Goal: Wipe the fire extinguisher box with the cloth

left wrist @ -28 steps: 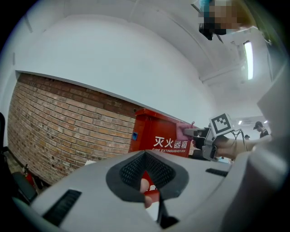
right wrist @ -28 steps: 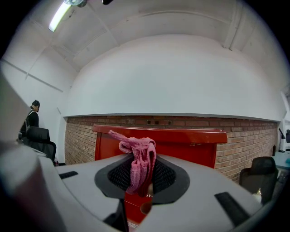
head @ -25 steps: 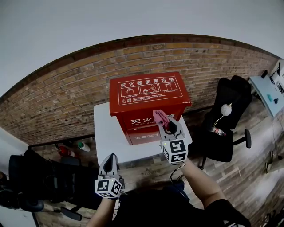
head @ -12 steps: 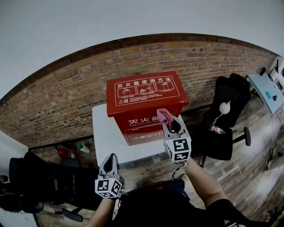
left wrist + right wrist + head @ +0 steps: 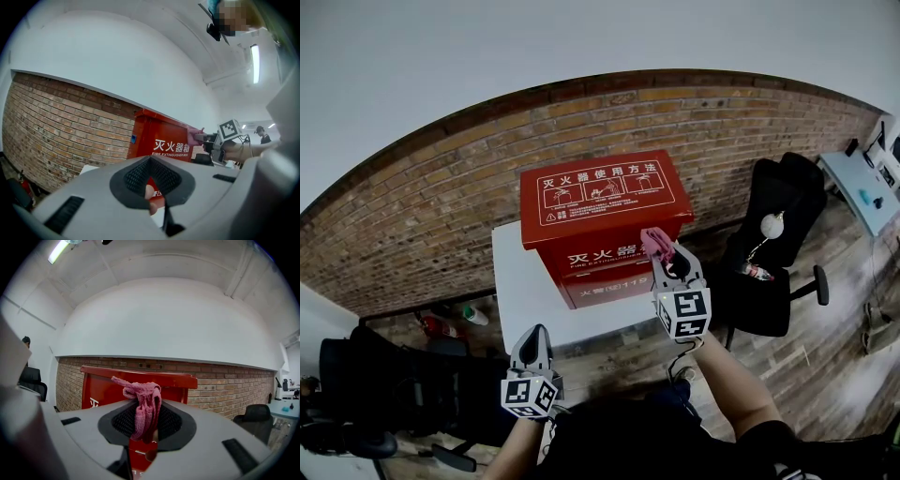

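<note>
The brick wall [image 5: 441, 206] fills the back of my head view, with a white tabletop [image 5: 520, 281] set against it. A black chair [image 5: 783, 225] stands to its right on the wood floor [image 5: 825, 375].

The red box [image 5: 600, 202] sits on the tabletop and takes up most of its right half. Its long axis runs left to right along the wall. The lid is down, so I cannot see what is inside. The lid's white instruction panel faces up, and the lettered front faces me. In the left claw's view the box [image 5: 164, 138] shows the same lettered front, with part of it hidden behind the claw's own body.

The right claw [image 5: 661, 251] is raised at the right end of the box front, just under the lid's rim, and it covers that corner. It is clamped on the pink cloth [image 5: 653, 242]. In its own view the cloth [image 5: 143, 404] is a bunched strip hanging roughly top to bottom between the pads, with a loose end trailing left. The box [image 5: 105, 390] is close behind it. I cannot tell whether the cloth touches the box.

The left claw [image 5: 534, 336] is held low, well off the tabletop's near edge. Its tips are pressed together on nothing.
</note>
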A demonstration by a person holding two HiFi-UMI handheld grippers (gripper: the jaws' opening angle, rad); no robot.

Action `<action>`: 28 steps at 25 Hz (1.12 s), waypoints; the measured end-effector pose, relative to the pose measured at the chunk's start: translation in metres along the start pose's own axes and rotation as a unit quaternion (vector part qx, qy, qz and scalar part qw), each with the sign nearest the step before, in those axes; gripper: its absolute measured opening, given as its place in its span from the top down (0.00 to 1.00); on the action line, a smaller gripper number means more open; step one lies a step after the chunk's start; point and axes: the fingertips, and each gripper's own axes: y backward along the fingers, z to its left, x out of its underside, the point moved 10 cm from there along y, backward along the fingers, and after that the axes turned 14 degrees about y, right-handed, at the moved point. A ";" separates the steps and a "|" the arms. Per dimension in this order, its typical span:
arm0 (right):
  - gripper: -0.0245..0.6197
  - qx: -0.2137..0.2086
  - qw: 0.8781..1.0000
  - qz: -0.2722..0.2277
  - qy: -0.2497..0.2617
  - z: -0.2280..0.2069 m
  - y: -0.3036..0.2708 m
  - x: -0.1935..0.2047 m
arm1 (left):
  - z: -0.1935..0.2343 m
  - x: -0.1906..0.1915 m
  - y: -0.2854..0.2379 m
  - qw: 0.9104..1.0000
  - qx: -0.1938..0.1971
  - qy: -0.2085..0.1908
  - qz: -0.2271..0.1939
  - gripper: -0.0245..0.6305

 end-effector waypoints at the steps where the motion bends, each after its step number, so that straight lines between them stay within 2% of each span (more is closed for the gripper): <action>1: 0.81 0.003 1.000 0.001 0.000 -0.002 0.001 0.001 | 0.000 0.000 -0.001 1.000 0.000 0.000 0.000 0.93; 21: 0.81 0.064 0.998 0.023 -0.007 -0.045 0.012 0.021 | -0.005 0.004 -0.003 1.000 0.006 -0.002 0.008 0.93; 28: 0.81 0.070 0.997 0.024 -0.011 -0.052 0.011 0.023 | -0.004 0.004 -0.004 1.000 0.005 0.001 0.010 0.93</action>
